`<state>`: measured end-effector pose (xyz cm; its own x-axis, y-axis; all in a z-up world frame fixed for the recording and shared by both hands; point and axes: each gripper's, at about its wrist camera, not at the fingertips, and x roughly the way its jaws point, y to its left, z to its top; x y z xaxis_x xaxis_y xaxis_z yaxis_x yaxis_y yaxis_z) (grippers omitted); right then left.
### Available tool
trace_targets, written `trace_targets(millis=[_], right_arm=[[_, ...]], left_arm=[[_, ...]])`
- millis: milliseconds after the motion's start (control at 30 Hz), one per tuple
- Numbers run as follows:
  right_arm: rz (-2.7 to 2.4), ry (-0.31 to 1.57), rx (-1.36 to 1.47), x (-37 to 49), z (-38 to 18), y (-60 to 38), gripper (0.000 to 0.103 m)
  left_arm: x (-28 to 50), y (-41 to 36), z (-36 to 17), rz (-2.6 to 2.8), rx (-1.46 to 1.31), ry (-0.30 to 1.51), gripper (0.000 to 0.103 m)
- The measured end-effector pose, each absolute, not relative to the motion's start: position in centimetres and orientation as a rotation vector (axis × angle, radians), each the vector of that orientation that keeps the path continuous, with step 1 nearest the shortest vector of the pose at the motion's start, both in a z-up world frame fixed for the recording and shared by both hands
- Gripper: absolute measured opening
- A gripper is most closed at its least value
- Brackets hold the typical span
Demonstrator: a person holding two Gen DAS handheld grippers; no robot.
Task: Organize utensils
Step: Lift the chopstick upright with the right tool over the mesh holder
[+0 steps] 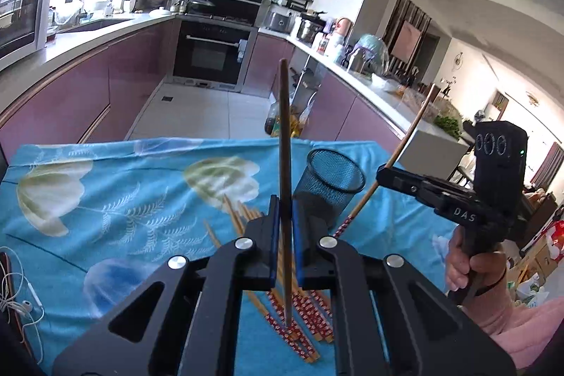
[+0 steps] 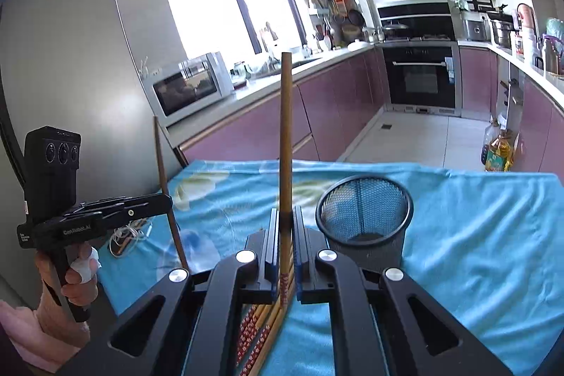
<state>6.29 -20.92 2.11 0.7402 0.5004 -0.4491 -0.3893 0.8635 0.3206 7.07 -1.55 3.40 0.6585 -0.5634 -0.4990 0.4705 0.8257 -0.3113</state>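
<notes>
Left gripper jaws pinch a slim wooden chopstick; right gripper likewise; round mesh cup nearby.

White letters "DAS" on the side of the black two-finger right gripper, seen from the left wrist view. Pale lettering on the side of the black two-finger left gripper, seen from the right wrist view, apparently "GenRobot.AI", blurred and not certain; beside it, near the handle, a small white label with print too small to read. High on the tall grey refrigerator door, a blue-and-white sticker and a small yellow sticker, both illegible. On the yellow cooking-oil bottle standing on the floor, a printed label, unreadable. Nothing else legible.
</notes>
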Motion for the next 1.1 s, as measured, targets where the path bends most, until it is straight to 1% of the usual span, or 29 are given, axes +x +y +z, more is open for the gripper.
trace_targets(millis=[133, 400, 600, 733, 1100], right_arm=[[0.487, 0.510, 0.199, 6.8, 4.0, -21.5, 0.006], [0.430, 0.420, 0.159, 7.3, 7.6, -22.8, 0.006], [0.367, 0.393, 0.146, 8.8, 8.7, -24.4, 0.006], [0.342, 0.428, 0.135, 10.3, 8.0, -25.0, 0.006], [0.373, 0.673, 0.114, 14.4, 3.0, -24.1, 0.006]], left_arm=[[7.4, -2.9, 6.0, -0.599, -0.163, 0.540, 0.007], [9.8, -7.0, 10.6, -0.677, -0.190, 0.457, 0.007], [11.7, -9.6, 12.9, -0.674, -0.170, 0.410, 0.007], [13.2, -11.9, 12.6, -0.665, -0.128, 0.436, 0.007], [17.3, -16.0, 5.1, -0.664, -0.006, 0.656, 0.008]])
